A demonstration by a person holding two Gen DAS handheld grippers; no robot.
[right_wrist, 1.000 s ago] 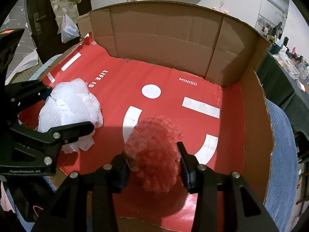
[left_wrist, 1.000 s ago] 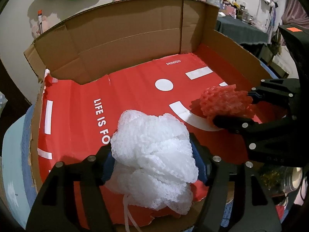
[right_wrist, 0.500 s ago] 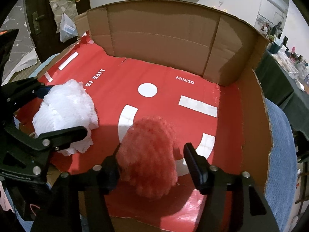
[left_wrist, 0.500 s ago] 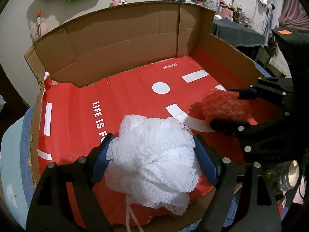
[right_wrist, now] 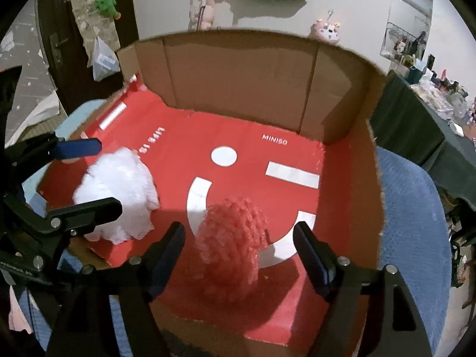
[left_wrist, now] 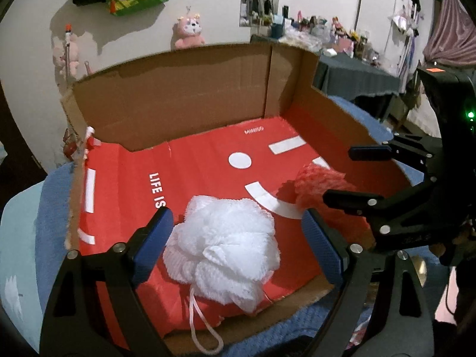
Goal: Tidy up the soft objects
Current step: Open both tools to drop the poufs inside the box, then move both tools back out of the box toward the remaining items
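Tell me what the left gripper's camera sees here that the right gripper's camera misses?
Only the left wrist view shows the white pouf's cord loop. Only the right wrist view shows the door and a hanging plastic bag. Both show the cardboard box, the white pouf, the red pouf, and the left gripper and right gripper open around them.

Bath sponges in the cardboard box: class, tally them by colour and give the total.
White bath sponge: 1
Red bath sponge: 1
Total: 2, both lying in the cardboard box, each between open tongs.
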